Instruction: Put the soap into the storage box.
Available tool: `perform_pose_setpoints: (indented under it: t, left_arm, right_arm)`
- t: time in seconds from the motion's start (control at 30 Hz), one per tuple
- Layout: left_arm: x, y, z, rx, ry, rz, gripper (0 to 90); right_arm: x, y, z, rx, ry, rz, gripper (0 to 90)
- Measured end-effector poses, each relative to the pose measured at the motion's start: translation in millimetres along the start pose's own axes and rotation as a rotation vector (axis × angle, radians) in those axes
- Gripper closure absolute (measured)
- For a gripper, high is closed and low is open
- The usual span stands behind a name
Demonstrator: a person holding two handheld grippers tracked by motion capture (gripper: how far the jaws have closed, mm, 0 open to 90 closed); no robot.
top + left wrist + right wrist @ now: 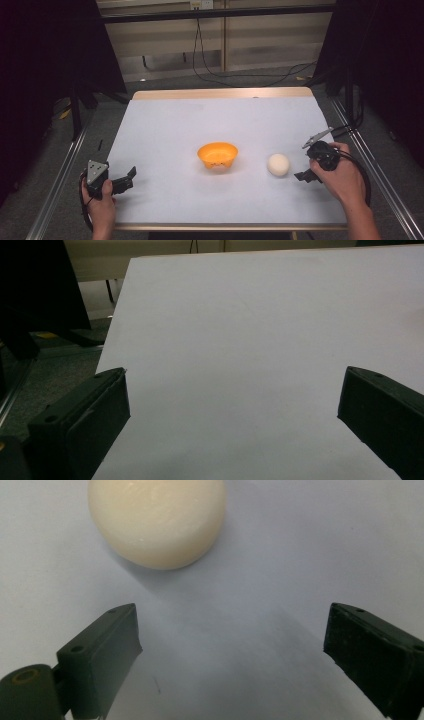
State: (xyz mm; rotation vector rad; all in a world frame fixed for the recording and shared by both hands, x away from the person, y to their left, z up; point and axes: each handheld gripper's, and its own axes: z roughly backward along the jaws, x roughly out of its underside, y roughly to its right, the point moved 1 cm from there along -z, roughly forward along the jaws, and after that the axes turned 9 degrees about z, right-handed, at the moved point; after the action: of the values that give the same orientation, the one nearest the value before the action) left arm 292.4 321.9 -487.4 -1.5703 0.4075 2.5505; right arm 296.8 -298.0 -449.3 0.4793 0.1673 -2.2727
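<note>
A cream-white ball point(278, 164) lies on the white table point(200, 120), to the right of an orange bowl point(217, 155) that stands upright near the middle. My right gripper point(303, 161) is just right of the ball and points at it, open with nothing between its jaws. In the right gripper view the ball point(157, 520) sits a short way beyond the right gripper point(232, 642), apart from both jaws. My left gripper point(127, 181) rests at the table's near left corner, open and holding nothing. In the left gripper view the left gripper point(232, 400) faces bare white tabletop point(240, 330).
Metal rails point(55, 185) run along both sides of the table. Black cables point(210, 70) hang and lie on the floor beyond the far wooden edge point(222, 93). Dark stands point(75, 105) flank the table at left and right.
</note>
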Motion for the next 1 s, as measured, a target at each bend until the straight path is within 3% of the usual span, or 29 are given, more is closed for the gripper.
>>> perform_pose_setpoints:
  t: [0.3,1.0]
  left_arm:
    - [0.0,0.2,0.0,-0.003,-0.001,-0.003,0.0]
    - [0.0,0.0,0.0,0.001,-0.002,-0.003,0.0]
  right_arm:
    - [-10.5,-3.9,-7.5,-0.033,-0.018,0.038,3.7]
    - [-32.7,-7.9,-21.5,-0.072,-0.020,0.061,7.1]
